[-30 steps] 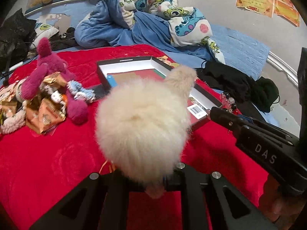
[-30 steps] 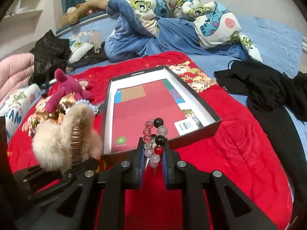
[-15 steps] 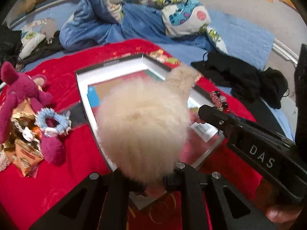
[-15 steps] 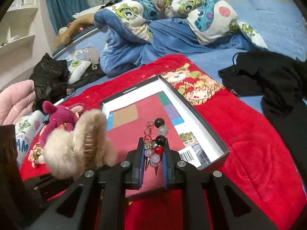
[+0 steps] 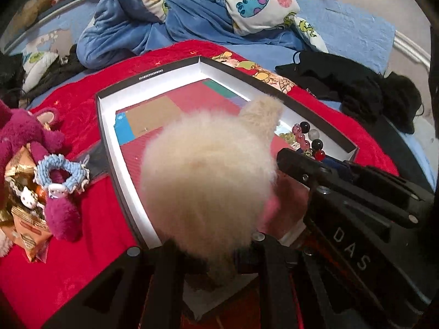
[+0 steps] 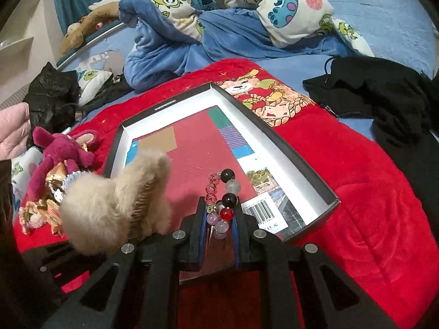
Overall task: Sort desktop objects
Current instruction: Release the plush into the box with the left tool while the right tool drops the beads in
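fluffy cream hair claw [image 5: 208, 186], glossy bead bracelet [image 6: 223, 200]

Your left gripper [image 5: 208, 257] is matt black plastic with bright metal screw heads; it clamps a cream hair claw [image 5: 208, 181] of long fluffy fur, and its comb teeth look glossy brown plastic in the right view. Your right gripper [image 6: 219, 227], same matt black plastic with blue pads, pinches a bead bracelet [image 6: 223, 192]: glossy beads, glassy smooth, black, red, clear pink. The box [image 6: 288, 150] under both is cardboard, matt black outside, smooth white inside, printed paper floor. Around the box lies red cloth [image 6: 370, 192], velvety with a slight sheen. Left of the box: a magenta plush toy [image 5: 24, 134], a blue knitted scrunchie [image 5: 61, 174], crinkly shiny foil wrappers [image 5: 26, 229].
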The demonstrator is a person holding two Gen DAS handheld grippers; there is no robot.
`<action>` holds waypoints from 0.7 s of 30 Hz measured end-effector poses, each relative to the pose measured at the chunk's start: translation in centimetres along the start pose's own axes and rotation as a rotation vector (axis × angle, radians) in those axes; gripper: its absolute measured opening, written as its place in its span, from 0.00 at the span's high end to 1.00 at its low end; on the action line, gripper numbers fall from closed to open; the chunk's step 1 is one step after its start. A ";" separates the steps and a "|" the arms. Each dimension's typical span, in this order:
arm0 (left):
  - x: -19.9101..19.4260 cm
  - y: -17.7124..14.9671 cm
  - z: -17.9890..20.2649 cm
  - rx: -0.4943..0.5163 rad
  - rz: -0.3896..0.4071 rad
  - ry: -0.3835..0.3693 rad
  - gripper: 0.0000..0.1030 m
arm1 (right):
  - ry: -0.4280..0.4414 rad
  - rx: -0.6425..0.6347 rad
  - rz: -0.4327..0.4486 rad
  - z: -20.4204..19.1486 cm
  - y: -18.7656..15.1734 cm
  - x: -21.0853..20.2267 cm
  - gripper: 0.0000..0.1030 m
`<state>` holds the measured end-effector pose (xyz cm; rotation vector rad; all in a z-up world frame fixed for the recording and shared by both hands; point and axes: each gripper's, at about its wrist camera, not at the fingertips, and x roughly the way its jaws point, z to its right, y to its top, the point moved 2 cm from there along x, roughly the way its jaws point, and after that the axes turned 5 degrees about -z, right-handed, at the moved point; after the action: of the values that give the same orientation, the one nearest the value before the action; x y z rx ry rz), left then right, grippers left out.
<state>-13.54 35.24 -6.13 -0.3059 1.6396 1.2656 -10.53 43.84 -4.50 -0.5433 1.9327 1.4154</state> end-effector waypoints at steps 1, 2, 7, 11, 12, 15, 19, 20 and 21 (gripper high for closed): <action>0.1 -0.1 0.0 0.005 0.003 0.008 0.89 | -0.002 -0.005 0.003 -0.1 0.0 0.1 0.86; 0.1 -0.1 0.2 0.009 0.006 0.013 0.89 | -0.004 -0.011 0.005 -0.1 -0.1 0.2 0.86; 0.0 -0.3 -0.1 0.004 0.028 0.025 0.84 | -0.005 -0.019 0.023 -0.3 -0.2 0.2 0.86; -0.4 -0.2 0.2 0.010 0.058 0.057 0.62 | 0.004 -0.035 0.029 -0.7 -0.3 0.0 0.66; -0.7 -0.2 0.1 0.014 0.074 0.062 0.49 | 0.003 -0.053 0.028 -1.1 -0.3 -0.1 0.38; -1.8 -0.4 0.4 0.033 0.131 0.103 0.11 | -0.024 -0.079 0.036 -1.8 -0.3 -0.5 0.18; -2.4 -0.7 0.1 0.031 0.150 0.120 0.00 | -0.063 -0.087 0.069 -1.6 -0.1 -1.3 0.00; -2.5 -0.7 -0.1 0.028 0.149 0.116 0.00 | -0.071 -0.091 0.075 -1.6 -0.1 -1.4 0.00; -2.6 -0.7 -0.2 0.026 0.152 0.110 0.00 | -0.074 -0.089 0.073 -1.4 -0.1 -1.4 0.00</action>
<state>-11.90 33.86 -4.43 -0.2420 1.7998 1.3602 -9.84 42.37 -3.30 -0.4586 1.8557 1.5517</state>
